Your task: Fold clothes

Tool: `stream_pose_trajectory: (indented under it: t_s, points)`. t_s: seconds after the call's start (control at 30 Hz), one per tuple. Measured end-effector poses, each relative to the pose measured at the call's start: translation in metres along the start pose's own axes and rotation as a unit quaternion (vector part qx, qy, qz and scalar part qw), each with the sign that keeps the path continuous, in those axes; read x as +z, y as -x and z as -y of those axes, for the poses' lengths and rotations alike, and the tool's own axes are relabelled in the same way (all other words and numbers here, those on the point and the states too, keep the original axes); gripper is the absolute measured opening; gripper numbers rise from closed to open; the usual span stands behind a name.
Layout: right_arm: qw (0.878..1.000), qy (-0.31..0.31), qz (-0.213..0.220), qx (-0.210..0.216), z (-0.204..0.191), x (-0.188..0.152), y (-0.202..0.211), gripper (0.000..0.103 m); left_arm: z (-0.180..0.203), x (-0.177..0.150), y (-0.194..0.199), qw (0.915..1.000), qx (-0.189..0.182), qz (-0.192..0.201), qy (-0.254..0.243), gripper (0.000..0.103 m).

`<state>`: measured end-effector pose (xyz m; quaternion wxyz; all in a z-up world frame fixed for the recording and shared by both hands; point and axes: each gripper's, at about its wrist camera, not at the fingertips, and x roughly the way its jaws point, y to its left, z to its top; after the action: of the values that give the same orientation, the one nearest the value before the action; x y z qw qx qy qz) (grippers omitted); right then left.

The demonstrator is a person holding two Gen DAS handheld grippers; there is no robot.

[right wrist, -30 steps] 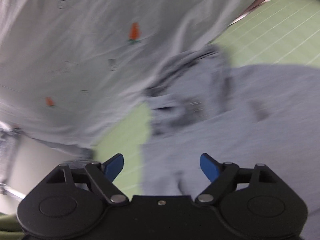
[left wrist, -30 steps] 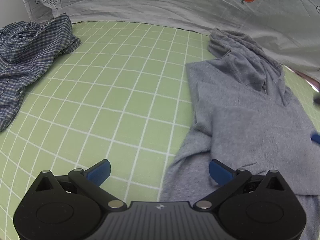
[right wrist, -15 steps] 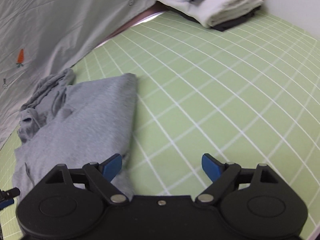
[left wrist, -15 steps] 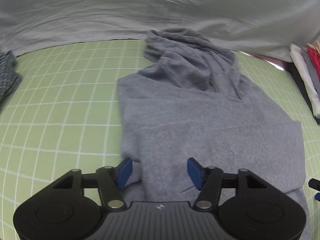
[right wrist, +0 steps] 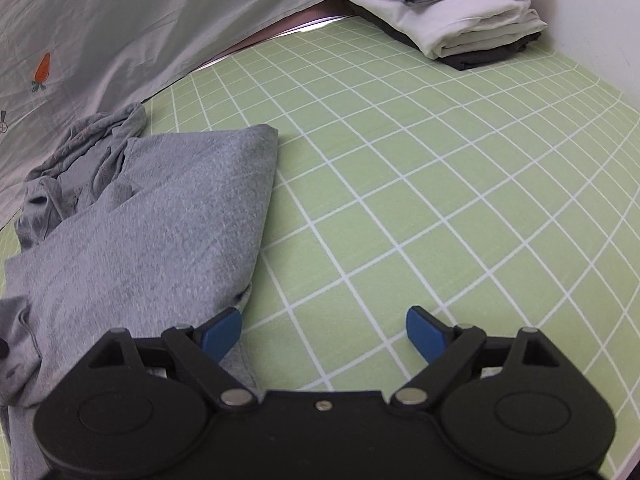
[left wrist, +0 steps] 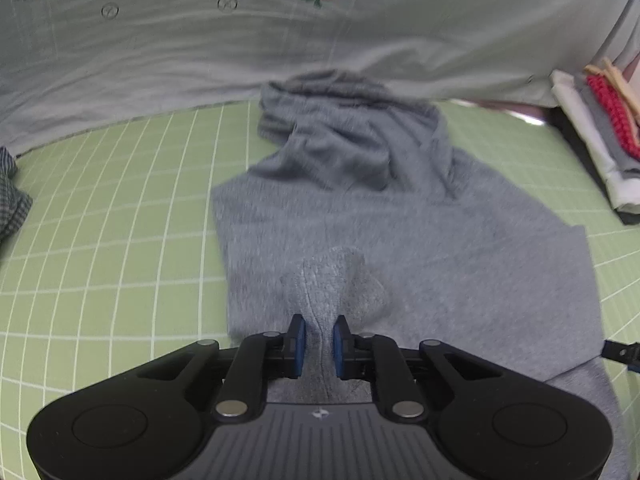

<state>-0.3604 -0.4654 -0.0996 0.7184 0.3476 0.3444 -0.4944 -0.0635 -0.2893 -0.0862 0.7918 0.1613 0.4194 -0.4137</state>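
A grey garment (left wrist: 420, 240) lies crumpled on the green grid mat (left wrist: 120, 220), bunched at its far end. My left gripper (left wrist: 319, 336) is over its near part, and its jaws are closing on a raised ridge of the grey cloth pinched between the blue pads. In the right wrist view the same garment (right wrist: 160, 220) lies to the left. My right gripper (right wrist: 324, 330) hovers at the garment's right edge, its jaws opening. Its left fingertip (right wrist: 222, 330) is over the cloth's border, and only bare mat (right wrist: 440, 200) lies between the fingers.
A stack of folded clothes (right wrist: 460, 12) stands at the far right corner of the mat, also seen as a stack (left wrist: 600, 140) in the left view. A pale sheet with carrot prints (left wrist: 240, 32) hangs behind. A checked shirt (left wrist: 12, 200) lies at the far left.
My left jaws went from wide open to pinched on a fold of grey cloth as that gripper moved over the garment. The right gripper swung from the sheet down to the garment's right edge.
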Motion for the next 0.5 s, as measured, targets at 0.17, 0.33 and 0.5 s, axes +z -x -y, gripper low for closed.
stream_pose_trajectory:
  t_s: [0.17, 0.33, 0.5]
  points:
    - [1.0, 0.01, -0.002, -0.005, -0.003, 0.0, 0.0, 0.09, -0.014, 0.026, 0.043, 0.9953, -0.001, 0.089, 0.038, 0.014]
    - [1.0, 0.024, -0.004, -0.008, -0.008, -0.001, -0.001, 0.09, -0.061, 0.051, 0.084, 0.9752, 0.069, 0.179, 0.11, 0.014]
    - [0.999, 0.035, -0.005, -0.008, -0.012, -0.001, -0.001, 0.09, -0.132, 0.043, 0.074, 0.952, 0.167, 0.148, 0.209, 0.019]
